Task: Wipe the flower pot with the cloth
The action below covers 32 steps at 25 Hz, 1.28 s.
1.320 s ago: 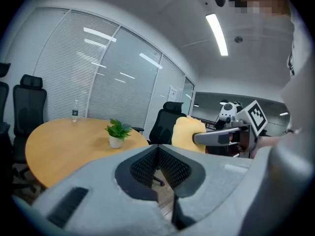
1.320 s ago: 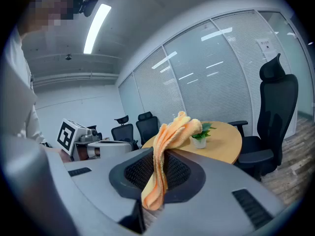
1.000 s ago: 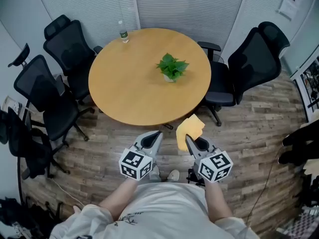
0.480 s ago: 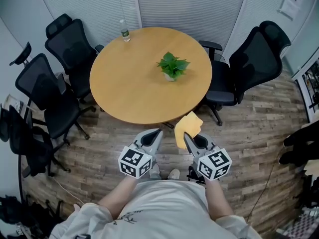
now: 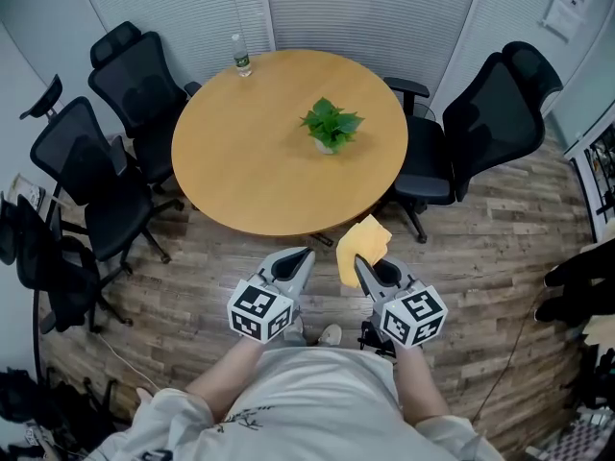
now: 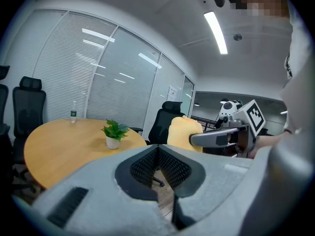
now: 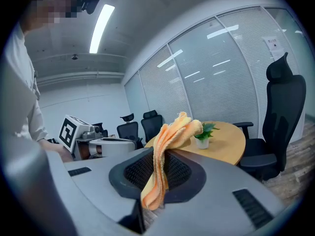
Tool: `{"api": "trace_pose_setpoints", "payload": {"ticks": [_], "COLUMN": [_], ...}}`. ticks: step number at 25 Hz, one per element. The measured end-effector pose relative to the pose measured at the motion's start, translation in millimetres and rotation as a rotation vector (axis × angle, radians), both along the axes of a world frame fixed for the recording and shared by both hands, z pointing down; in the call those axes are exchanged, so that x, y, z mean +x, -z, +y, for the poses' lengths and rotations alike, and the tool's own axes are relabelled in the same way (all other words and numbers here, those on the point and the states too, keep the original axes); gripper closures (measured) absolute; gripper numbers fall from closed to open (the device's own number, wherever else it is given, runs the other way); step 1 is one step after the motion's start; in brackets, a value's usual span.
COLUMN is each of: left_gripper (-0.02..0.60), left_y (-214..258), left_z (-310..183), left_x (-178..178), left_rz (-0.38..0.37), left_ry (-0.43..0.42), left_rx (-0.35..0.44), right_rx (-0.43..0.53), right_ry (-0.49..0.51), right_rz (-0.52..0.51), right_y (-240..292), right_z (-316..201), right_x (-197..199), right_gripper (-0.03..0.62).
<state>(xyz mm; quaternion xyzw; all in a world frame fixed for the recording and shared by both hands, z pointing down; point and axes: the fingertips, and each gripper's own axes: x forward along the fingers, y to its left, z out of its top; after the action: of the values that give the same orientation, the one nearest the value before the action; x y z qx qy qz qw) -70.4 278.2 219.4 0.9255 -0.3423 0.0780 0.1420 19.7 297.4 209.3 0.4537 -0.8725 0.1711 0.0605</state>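
A small white flower pot (image 5: 327,146) with a green plant stands right of centre on the round wooden table (image 5: 250,171); it also shows in the left gripper view (image 6: 112,142) and the right gripper view (image 7: 202,142). My right gripper (image 5: 359,263) is shut on a folded yellow cloth (image 5: 361,248), which sticks up past the jaws (image 7: 170,146). My left gripper (image 5: 306,255) is shut with nothing in it (image 6: 157,149). Both grippers hover over the floor, short of the table's near edge, side by side.
Black office chairs ring the table: several at the left (image 5: 82,176) and two at the right (image 5: 495,113). A clear water bottle (image 5: 239,56) stands at the table's far edge. Wood-plank floor (image 5: 480,257) lies below, and glass walls with blinds (image 5: 365,8) close the back.
The view has shifted slightly; both grippers and the cloth hold nearly the same places.
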Motion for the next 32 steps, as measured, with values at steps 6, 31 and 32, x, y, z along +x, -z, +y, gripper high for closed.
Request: {"api": "trace_pose_setpoints", "payload": {"ticks": [6, 31, 32], "left_gripper": [0.571, 0.571, 0.571], "left_y": [2, -11, -10], "left_z": [3, -31, -38], "left_x": [9, 29, 30], "left_rz": [-0.001, 0.031, 0.033], "left_ry": [0.028, 0.045, 0.044], "left_rx": [0.011, 0.016, 0.016], "right_rx": [-0.001, 0.010, 0.009], "right_ry": [0.013, -0.005, -0.010], "right_rz": [-0.004, -0.005, -0.004], "right_y": [-1, -14, -13], "right_z": [1, -28, -34], "right_x": [11, 43, 44], "right_gripper": [0.549, 0.549, 0.549]}}
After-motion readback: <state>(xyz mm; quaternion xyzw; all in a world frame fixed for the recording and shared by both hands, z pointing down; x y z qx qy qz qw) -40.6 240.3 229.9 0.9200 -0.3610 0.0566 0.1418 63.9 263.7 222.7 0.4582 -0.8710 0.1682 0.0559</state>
